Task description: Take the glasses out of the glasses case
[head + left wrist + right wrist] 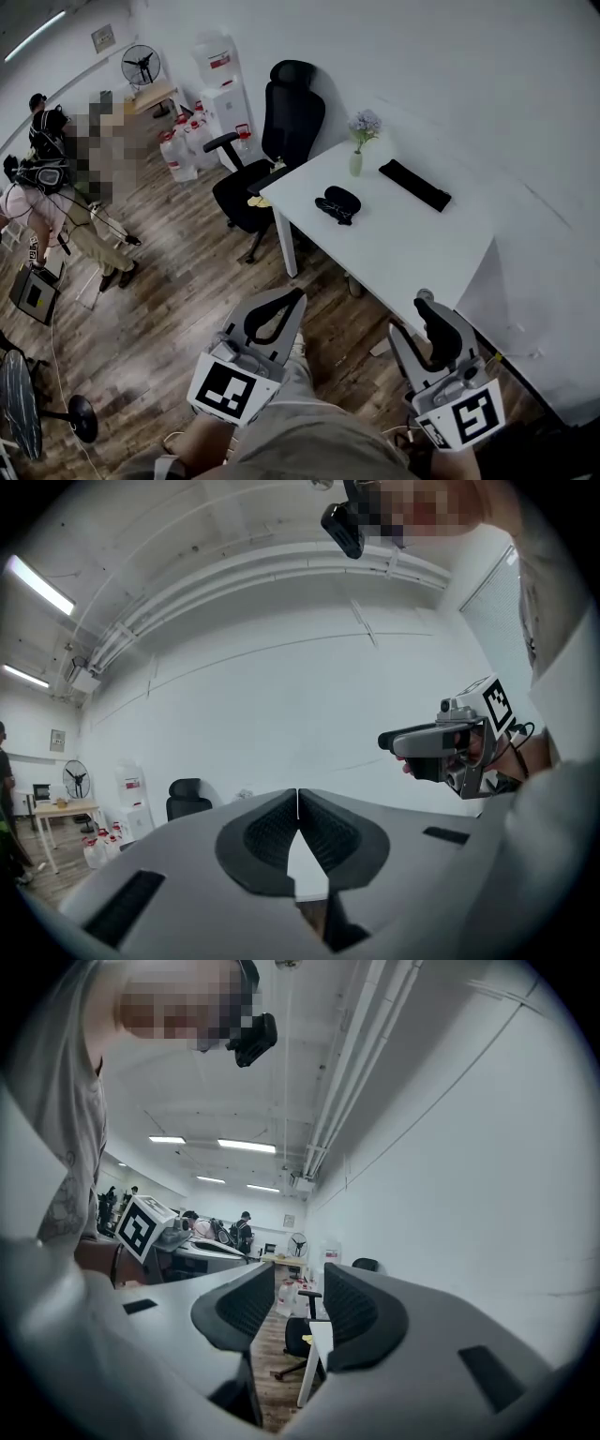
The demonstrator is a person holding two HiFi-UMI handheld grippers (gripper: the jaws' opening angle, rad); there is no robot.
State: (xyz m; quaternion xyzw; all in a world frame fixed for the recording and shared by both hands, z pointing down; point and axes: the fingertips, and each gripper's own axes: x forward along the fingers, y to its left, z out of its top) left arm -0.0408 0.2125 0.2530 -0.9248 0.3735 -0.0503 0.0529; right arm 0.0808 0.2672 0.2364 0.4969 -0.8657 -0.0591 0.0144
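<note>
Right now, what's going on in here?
A person, back from the white table, holds a gripper in each hand, both empty. The left gripper is shut, the right gripper open. On the table lie a dark glasses-like item, a long black case and a small flower vase, none being touched.

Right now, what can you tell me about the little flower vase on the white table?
The vase is small, pale and smooth, maybe ceramic or glass. It stands upright near the far edge of the white table, not far from the black office chair. Pale purple flowers on green stems poke out of its top. Only the table touches it. It is too small here to show finer detail.
</note>
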